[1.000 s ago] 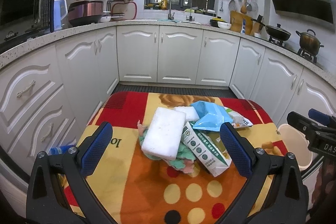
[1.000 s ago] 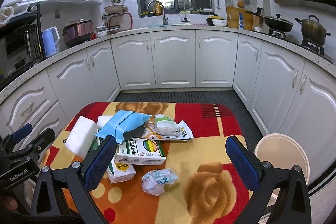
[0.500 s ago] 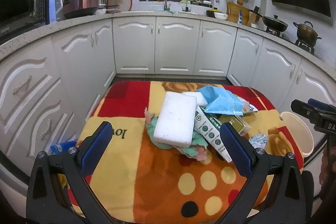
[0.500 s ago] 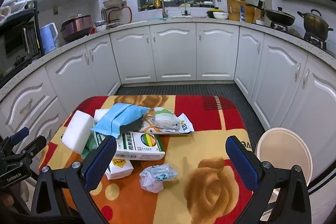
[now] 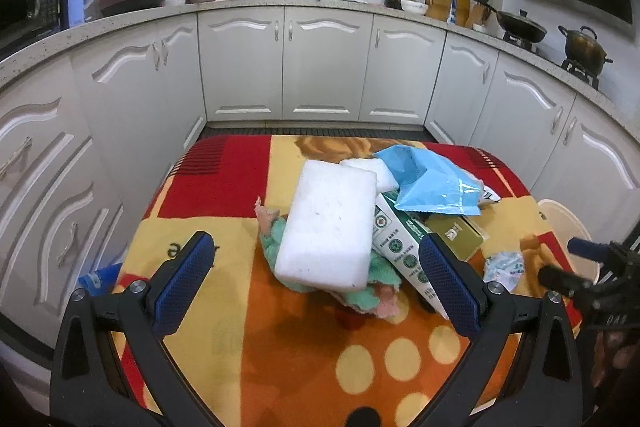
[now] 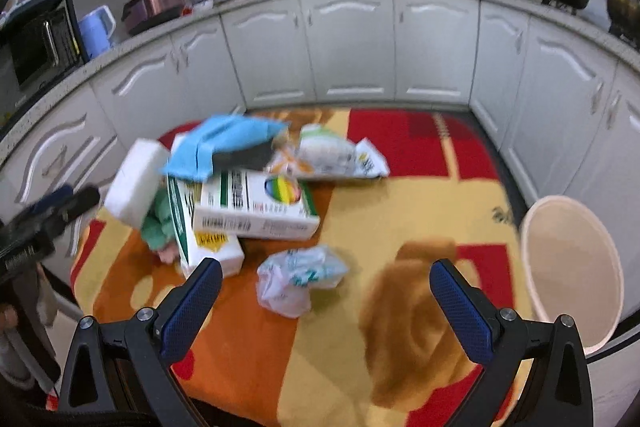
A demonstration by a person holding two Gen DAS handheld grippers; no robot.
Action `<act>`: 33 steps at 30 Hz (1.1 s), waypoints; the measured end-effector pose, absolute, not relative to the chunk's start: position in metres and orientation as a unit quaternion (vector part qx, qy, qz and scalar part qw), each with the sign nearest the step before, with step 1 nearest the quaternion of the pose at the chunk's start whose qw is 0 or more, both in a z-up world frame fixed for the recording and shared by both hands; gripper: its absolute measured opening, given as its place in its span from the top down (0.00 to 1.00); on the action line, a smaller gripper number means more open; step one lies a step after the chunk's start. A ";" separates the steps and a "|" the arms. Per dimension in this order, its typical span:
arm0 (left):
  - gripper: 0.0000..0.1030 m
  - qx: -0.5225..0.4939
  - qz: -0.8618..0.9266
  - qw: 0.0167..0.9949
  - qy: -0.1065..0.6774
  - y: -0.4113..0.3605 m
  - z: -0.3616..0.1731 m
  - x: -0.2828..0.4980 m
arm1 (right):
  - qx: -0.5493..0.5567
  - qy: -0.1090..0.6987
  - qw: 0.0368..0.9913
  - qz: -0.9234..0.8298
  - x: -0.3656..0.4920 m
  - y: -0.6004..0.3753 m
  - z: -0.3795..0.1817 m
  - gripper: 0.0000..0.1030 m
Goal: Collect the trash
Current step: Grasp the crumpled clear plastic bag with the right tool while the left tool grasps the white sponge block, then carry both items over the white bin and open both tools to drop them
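Both grippers hover over the patterned tablecloth point(image 5: 248, 347), jaws spread wide and holding nothing. The left gripper point(image 5: 316, 291) faces a white foam block point(image 5: 328, 227) at 12 o'clock; the right gripper point(image 6: 326, 311) has a crumpled wrapper point(image 6: 298, 277) at 11 o'clock, the bin point(image 6: 572, 267) at 2 o'clock.

I saw a bench point(image 5: 224, 187) covered by a cloth of red, yellow and orange blocks with pale dots and a brown rose print. Directly on it lay a green and pink rag point(image 5: 372, 291), a green-and-white carton point(image 6: 208, 247) beside it, a second white carton point(image 6: 256, 207) leaning across that one, a printed plastic packet point(image 6: 332, 155) farther back, and a crumpled white wrapper point(image 6: 296, 277) by itself, just apart from the cartons. The nearer part of the cloth carried nothing.
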State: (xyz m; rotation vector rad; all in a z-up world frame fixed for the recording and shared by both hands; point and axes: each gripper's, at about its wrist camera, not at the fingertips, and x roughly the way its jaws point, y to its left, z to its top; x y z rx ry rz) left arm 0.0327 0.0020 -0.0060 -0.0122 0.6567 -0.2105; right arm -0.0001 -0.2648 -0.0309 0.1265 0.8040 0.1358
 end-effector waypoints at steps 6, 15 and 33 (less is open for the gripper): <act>0.01 0.011 -0.100 0.934 0.342 -0.001 -0.016 0.057 | 0.053 0.409 0.908 0.075 0.011 -0.259 -0.050 0.00; 0.38 0.022 -0.116 0.918 0.378 -0.007 -0.032 0.079 | 0.057 0.424 0.900 0.090 0.027 -0.254 -0.068 0.18; 0.46 -0.009 -0.157 0.931 0.328 -0.013 0.030 0.027 | 0.099 0.373 0.913 0.129 -0.006 -0.282 -0.027 0.71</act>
